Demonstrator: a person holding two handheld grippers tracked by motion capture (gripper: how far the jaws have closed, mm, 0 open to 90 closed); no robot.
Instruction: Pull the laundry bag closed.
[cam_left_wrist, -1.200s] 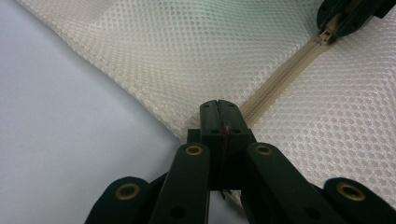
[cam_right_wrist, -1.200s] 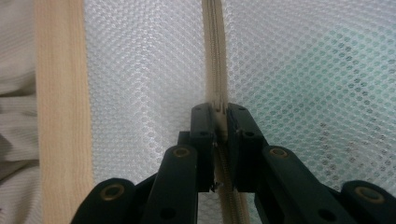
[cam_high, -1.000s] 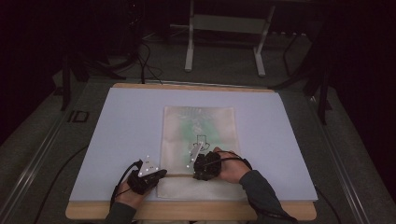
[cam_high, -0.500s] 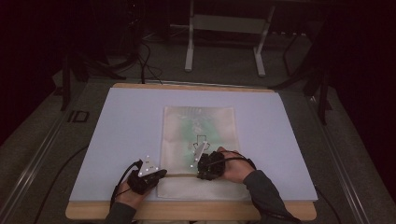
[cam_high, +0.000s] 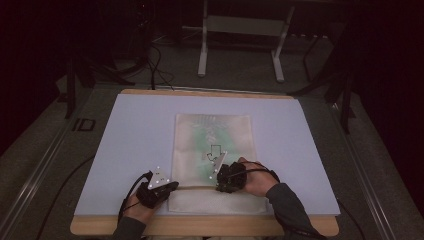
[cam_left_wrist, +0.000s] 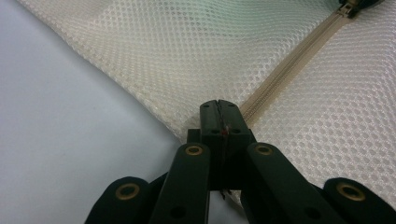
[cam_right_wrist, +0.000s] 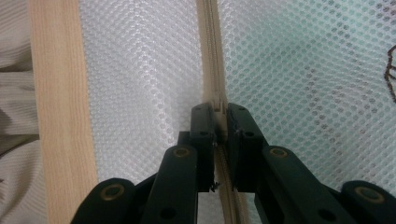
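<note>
Mesh bag (cam_high: 214, 150) laid flat at the middle of the table (cam_high: 130, 130), on the pale blue mat, long side running away from the person. Cream mesh, greenish contents showing through, a dark outlined figure visible on the upper half. Zipper (cam_high: 195, 188) running across the bag near its near end, parallel to the table's front edge.

Left gripper (cam_high: 170, 187) at the bag's near left edge, level with the zipper. In the left gripper view, jaws closed tight together on the left end of the zipper (cam_left_wrist: 280, 74) at the bag's (cam_left_wrist: 187, 51) edge; no gap seen between the pads; gripper (cam_left_wrist: 219, 112) low over the mat. Zipper tape leading away diagonally to the upper right, teeth closed along the visible length, slider seen at the far top corner.

Right gripper (cam_high: 220, 184) over the bag right of its middle, on the zipper line, hand (cam_high: 257, 177) behind it. In the right gripper view, jaws (cam_right_wrist: 219, 116) closed on the small cream zipper pull (cam_right_wrist: 217, 100), tape (cam_right_wrist: 212, 46) running straight ahead between the pads. Mesh (cam_right_wrist: 303, 70) on the right of that view tinted green; wooden table edge (cam_right_wrist: 60, 116) at the left of it.

Both grippers well apart, joined by the zipper line. Bag lying smooth, no folds noted.
</note>
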